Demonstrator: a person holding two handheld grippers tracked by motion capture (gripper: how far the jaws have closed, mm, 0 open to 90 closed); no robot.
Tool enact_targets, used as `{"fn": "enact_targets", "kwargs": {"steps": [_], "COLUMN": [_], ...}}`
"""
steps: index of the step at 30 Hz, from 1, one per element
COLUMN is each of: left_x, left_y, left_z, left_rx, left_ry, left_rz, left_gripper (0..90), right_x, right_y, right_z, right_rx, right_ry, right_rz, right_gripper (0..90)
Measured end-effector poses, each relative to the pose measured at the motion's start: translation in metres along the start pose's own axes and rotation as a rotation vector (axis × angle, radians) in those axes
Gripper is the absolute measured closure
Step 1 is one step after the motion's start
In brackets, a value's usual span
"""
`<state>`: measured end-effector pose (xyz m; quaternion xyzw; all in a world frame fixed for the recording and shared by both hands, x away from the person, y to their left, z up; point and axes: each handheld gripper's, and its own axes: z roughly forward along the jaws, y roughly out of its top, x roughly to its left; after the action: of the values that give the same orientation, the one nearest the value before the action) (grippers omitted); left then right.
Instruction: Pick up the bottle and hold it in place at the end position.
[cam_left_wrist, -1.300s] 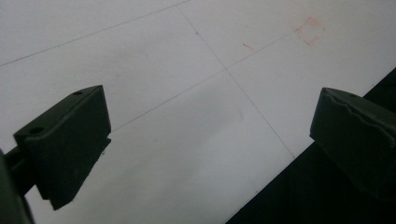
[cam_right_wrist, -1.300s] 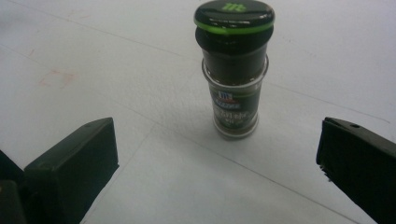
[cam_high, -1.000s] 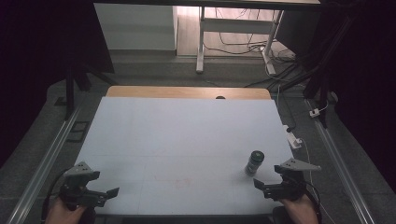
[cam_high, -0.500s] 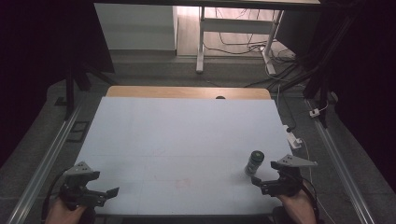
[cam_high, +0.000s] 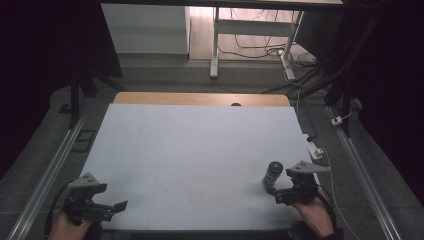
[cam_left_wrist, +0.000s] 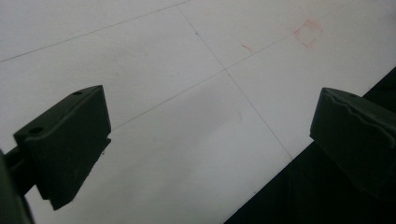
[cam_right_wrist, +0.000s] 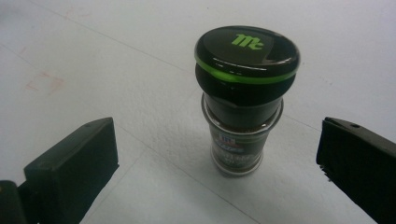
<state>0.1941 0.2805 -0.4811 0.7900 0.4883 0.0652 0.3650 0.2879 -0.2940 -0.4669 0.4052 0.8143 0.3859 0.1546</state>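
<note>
A: Why does the left hand-held black gripper (cam_high: 97, 207) sit at the near left corner of the white table (cam_high: 200, 145)?

B: It looks parked; its jaws gape over bare surface, gripping nothing.

A: And the right black gripper (cam_high: 280, 192)?

B: Its jaws are spread wide, just short of the small glass spice jar with the black, green-ringed cap (cam_right_wrist: 243, 100), which stands upright near the table's near right edge. I judge it is lined up for a grasp.

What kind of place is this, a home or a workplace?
Probably a workplace, a lab or test room. A bare white table stands between metal rails, cables lie on the floor, and one spice jar stands before the open right gripper.
</note>
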Motion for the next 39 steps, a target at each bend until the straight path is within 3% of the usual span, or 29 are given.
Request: {"fn": "enact_targets", "kwargs": {"steps": [6,13,20,24,29,36,39], "left_x": [0.000,0.000,0.000,0.000,0.000,0.001,0.001], "left_y": [0.000,0.000,0.000,0.000,0.001,0.001,0.001], "left_z": [0.000,0.000,0.001,0.001,0.001,0.001,0.001], "left_rx": [0.002,0.005,0.008,0.011,0.015,0.017,0.018], "left_ry": [-0.001,-0.001,0.002,0.003,0.002,0.001,0.001], "left_rz": [-0.001,0.001,0.000,0.000,-0.003,-0.008,-0.009], "left_gripper": [0.1,0.1,0.1,0.1,0.1,0.1,0.1], "right_x": [-0.004,-0.019,-0.026,-0.025,-0.028,-0.026,-0.025], "right_y": [0.003,0.003,-0.001,-0.001,-0.002,-0.002,-0.001], "right_z": [0.013,0.023,0.033,0.035,0.033,0.031,0.030], "right_rx": [0.027,0.062,0.090,0.093,0.091,0.065,0.067], "right_ry": [-0.006,-0.011,0.032,0.047,0.061,0.075,0.066], "right_rz": [-0.033,-0.057,-0.070,-0.098,-0.094,-0.163,-0.192], "right_gripper": [0.0,0.0,7.1,17.8,29.5,51.0,51.9]}}
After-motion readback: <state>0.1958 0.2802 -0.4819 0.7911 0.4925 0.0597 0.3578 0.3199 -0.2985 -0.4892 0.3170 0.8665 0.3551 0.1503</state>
